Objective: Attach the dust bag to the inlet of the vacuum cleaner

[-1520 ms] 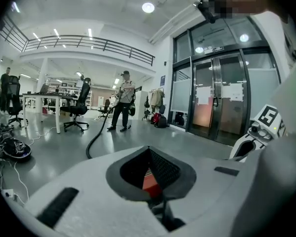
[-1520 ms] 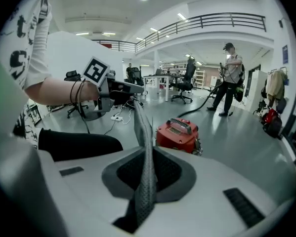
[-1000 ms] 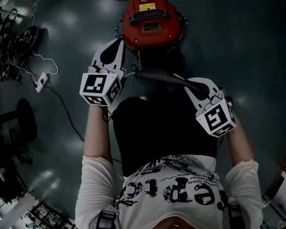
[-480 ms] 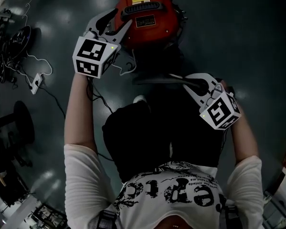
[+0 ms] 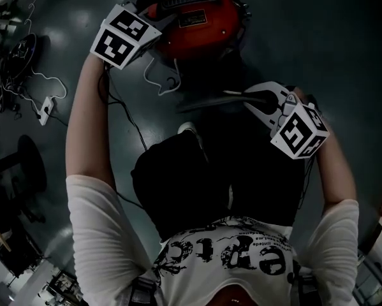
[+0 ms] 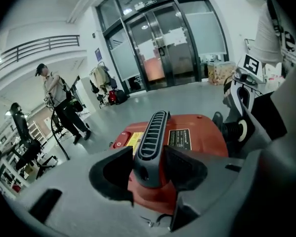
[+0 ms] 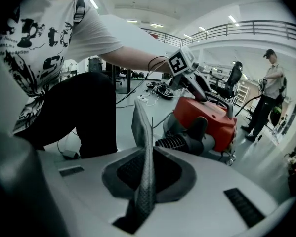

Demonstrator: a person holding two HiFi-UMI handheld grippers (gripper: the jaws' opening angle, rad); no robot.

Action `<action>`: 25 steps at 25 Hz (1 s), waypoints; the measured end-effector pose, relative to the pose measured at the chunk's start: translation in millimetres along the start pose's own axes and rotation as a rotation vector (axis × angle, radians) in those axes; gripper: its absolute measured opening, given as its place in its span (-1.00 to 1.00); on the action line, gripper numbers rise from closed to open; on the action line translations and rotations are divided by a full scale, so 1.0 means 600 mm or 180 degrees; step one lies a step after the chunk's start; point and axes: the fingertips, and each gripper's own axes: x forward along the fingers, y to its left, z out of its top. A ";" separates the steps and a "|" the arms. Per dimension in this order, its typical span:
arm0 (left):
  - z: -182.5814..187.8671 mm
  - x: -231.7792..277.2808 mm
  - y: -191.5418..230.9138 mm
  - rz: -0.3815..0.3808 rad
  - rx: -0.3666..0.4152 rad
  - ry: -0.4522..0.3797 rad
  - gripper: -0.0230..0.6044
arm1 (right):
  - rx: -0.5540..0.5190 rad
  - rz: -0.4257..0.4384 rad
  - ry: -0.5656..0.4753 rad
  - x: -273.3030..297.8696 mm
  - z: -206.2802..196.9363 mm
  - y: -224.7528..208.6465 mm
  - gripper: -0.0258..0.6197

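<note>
The red vacuum cleaner (image 5: 197, 24) stands on the floor ahead of my knees. My left gripper (image 5: 154, 5) reaches over its top. Its jaws are opening and straddle the grey ribbed handle (image 6: 152, 132) without pressing on it. The left gripper (image 6: 148, 157) holds nothing. My right gripper (image 5: 251, 99) is shut on the grey dust bag (image 5: 206, 101), which hangs as a thin strip near the vacuum's near side. In the right gripper view the bag (image 7: 144, 147) stands edge-on between the jaws of my right gripper (image 7: 147, 174). The black corrugated hose (image 7: 180, 142) lies just beyond it.
A white cord (image 5: 159, 78) lies beside the vacuum. A power strip (image 5: 44, 110) and tangled cables lie on the floor at the left. My black-trousered legs (image 5: 203, 177) fill the near ground. A person (image 6: 59, 107) stands further off, near glass doors (image 6: 162, 43).
My left gripper has moved from the bag's left end forward onto the vacuum's top, has rolled over, and its jaws have spread. The right gripper has shifted slightly right with the bag.
</note>
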 end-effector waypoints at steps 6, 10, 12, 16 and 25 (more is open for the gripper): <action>0.011 0.014 0.004 0.0253 0.0455 -0.0095 -0.45 | -0.0059 -0.0068 -0.0050 0.001 -0.009 -0.022 -0.84; 0.011 0.015 0.005 0.0283 0.0419 -0.0183 -0.45 | -0.0031 -0.0050 -0.0101 0.002 -0.012 -0.031 -0.84; 0.010 0.015 0.004 0.0245 0.0430 -0.0136 -0.45 | -0.0124 -0.0050 -0.0091 0.003 -0.013 -0.031 -0.84; 0.008 0.013 0.002 0.0148 0.0440 -0.0066 -0.45 | -0.0404 -0.0076 -0.0051 0.004 -0.017 -0.034 -0.83; 0.008 0.014 0.001 0.0085 0.0500 0.0037 -0.46 | -0.0569 -0.0078 -0.0036 0.013 -0.004 -0.040 -0.82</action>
